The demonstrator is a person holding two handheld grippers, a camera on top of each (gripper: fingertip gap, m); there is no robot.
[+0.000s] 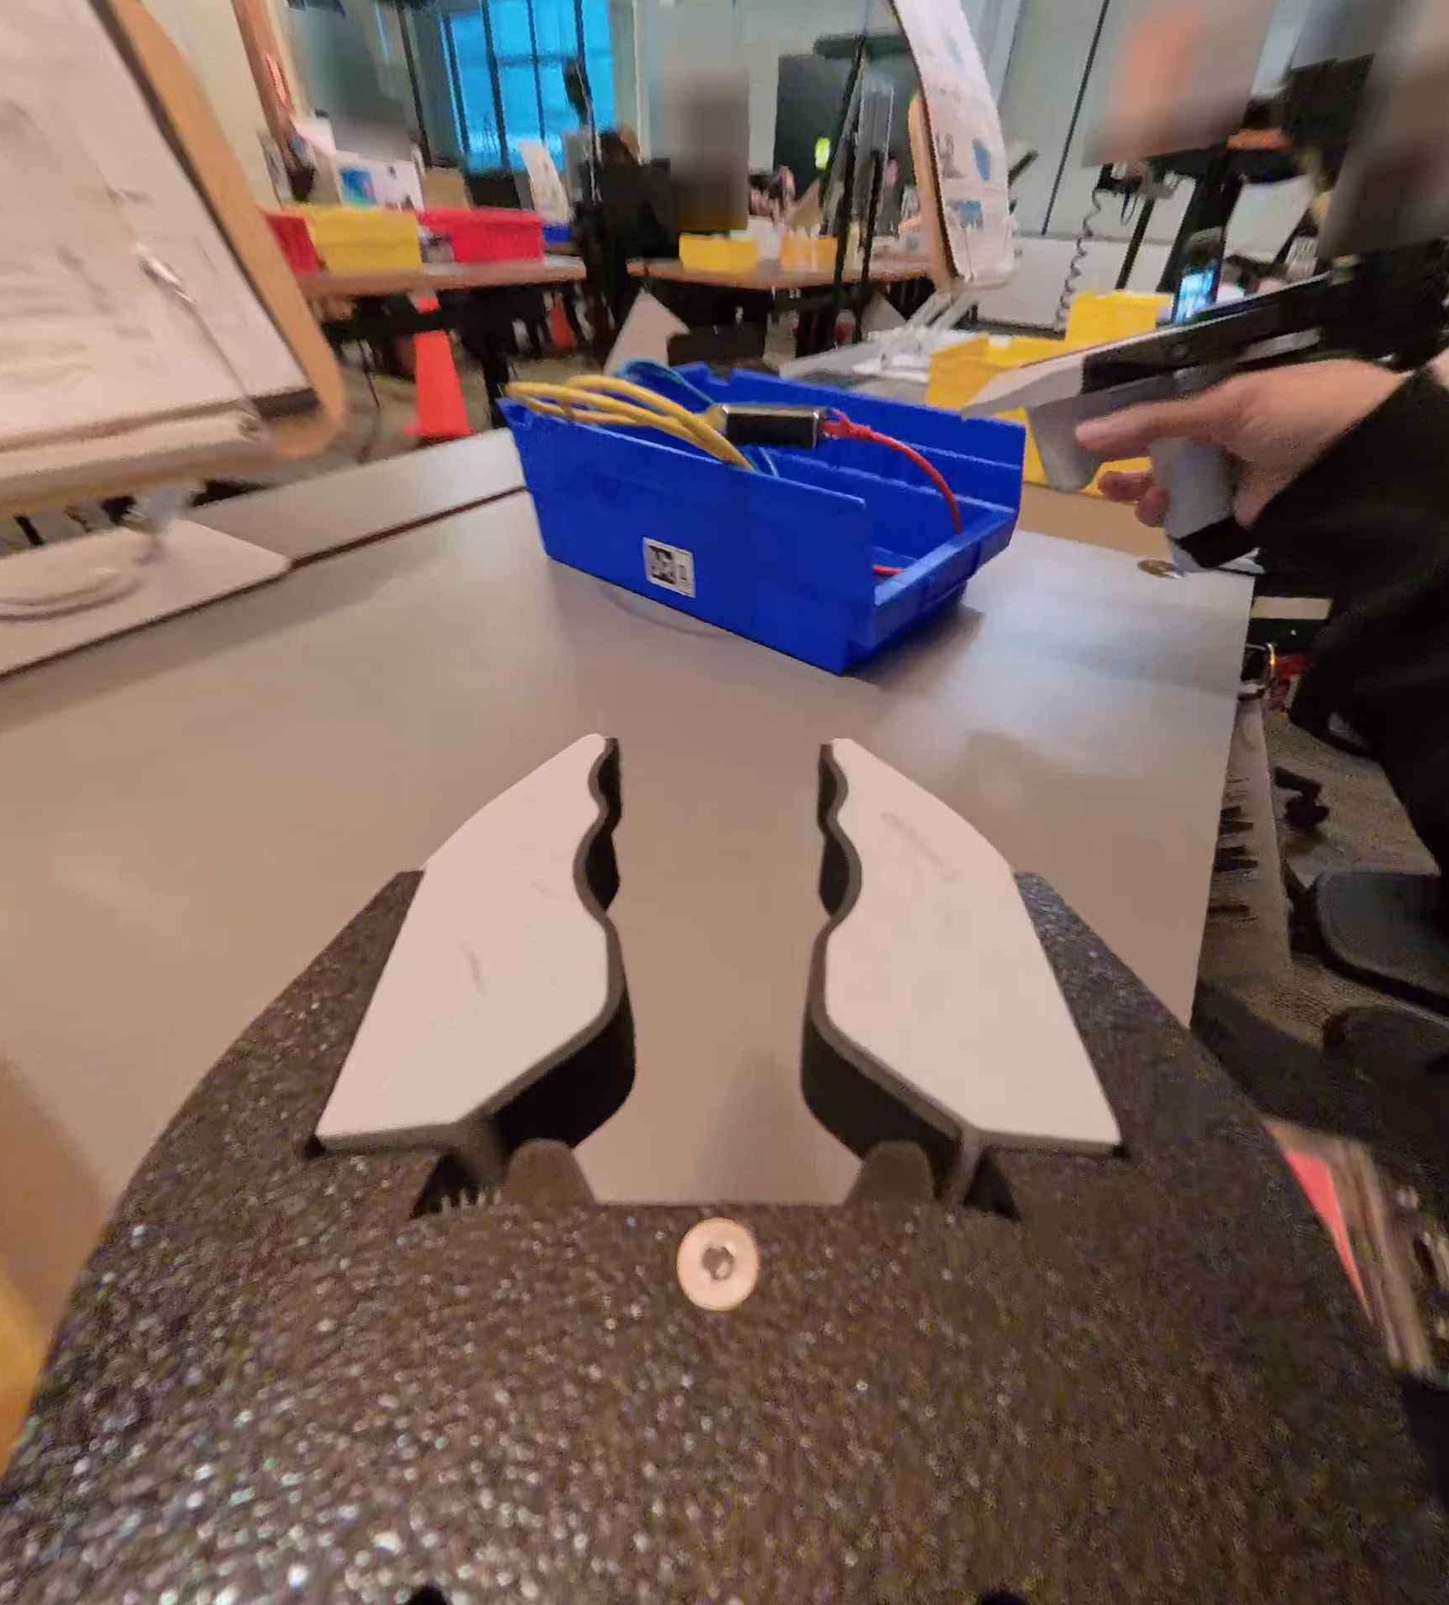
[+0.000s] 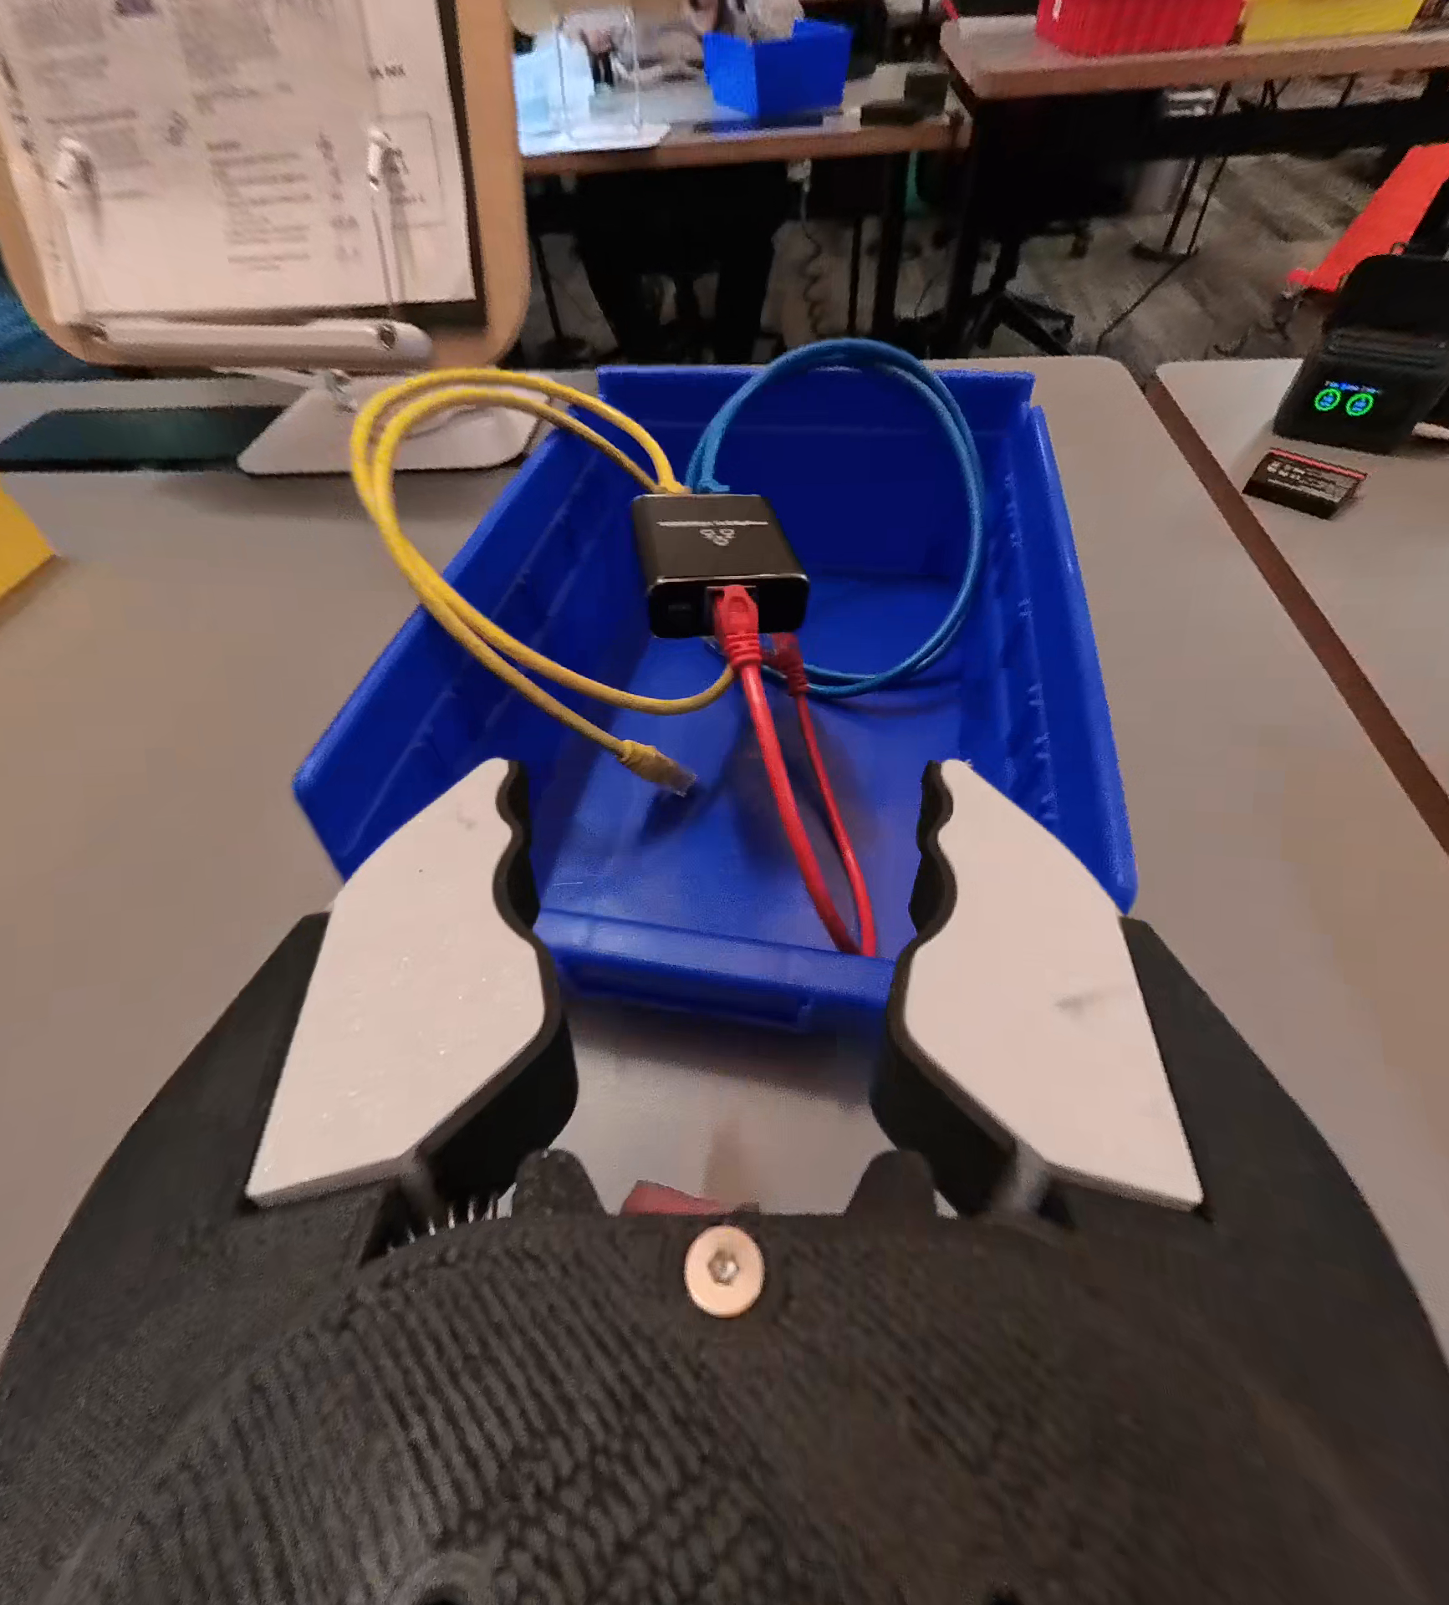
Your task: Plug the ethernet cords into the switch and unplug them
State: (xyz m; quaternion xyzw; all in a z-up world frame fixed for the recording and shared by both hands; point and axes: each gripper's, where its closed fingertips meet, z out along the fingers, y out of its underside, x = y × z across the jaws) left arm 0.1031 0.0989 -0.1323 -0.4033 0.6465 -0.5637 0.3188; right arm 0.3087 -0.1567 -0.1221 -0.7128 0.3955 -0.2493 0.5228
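Right gripper spread wide and empty, hovering just short of the blue bin's near lip. Left gripper parted too, nothing between the fingers, low over the grey table and well back from the bin. Black switch propped up inside the bin, red cord seated in its near face, yellow cord and blue cord apparently plugged at the far side. Loose yellow plug lay free on the bin floor, nearest the right fingers. Risks, judged from here: switch unsupported, so likely to slide or tip under any push on a plug; cords crossed over one another, easy to snag and drag the wrong one; bin wall close enough to block a wide claw
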